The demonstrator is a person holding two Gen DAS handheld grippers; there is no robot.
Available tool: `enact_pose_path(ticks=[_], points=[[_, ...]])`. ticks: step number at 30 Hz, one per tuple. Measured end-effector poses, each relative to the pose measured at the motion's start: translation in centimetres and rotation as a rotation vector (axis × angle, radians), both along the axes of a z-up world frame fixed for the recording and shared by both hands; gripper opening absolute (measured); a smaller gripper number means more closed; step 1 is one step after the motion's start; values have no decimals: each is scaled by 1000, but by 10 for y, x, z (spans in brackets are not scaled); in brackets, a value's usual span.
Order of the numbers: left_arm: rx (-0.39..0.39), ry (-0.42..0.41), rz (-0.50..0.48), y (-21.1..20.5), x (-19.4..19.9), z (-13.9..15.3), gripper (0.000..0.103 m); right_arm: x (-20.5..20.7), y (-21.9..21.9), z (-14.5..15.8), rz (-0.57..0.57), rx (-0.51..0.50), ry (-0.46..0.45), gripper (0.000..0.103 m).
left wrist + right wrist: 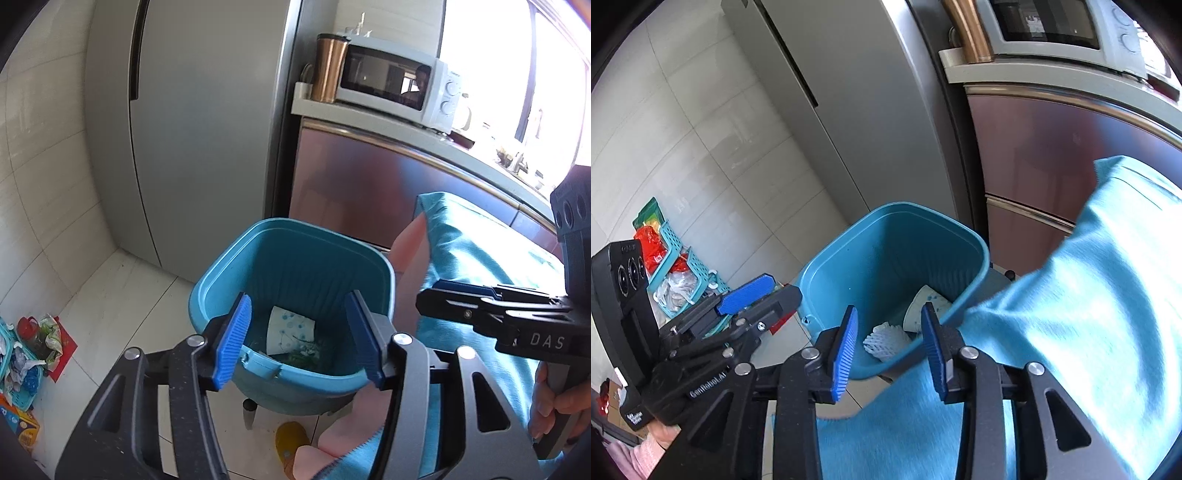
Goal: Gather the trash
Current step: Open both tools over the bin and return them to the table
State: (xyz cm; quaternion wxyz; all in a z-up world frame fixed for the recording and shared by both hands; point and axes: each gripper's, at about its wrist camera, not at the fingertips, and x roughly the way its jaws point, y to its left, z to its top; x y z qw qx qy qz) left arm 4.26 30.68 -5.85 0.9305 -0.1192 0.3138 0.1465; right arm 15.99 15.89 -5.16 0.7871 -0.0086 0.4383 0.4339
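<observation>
A blue plastic trash bin stands on a low stand beside the fridge; it also shows in the right wrist view. Inside it lie a paper cup with blue dots, some green scraps, and a white foam net. My left gripper is open and empty just above the bin's near rim. My right gripper is open and empty over the bin's near edge. It also shows in the left wrist view to the right of the bin.
A blue cloth covers a surface right of the bin. A grey fridge stands behind, with a microwave and copper tumbler on a cabinet. Teal baskets with clutter sit on the floor at left. A yellow slipper lies below the bin.
</observation>
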Motion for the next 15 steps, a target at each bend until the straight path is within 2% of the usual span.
enact_pose_path(ticks=[2,5,6,11,15], points=[[9,-20,-23,-9,-5,6,64,-8,-14,5,-13,10,-24,41],[29,-50,-75,-28,-11,15,69,-22,-42,14,-39,30,-62,45],[32,-60,-98,-36,-12,18,71,-27,-53,17,-51,34,-75,49],[34,-104,-241,-85,-16,30,86,-50,-116,29,-149,50,-126,55],[34,-115,-368,-132,-13,32,88,-66,-167,35,-242,34,-158,58]])
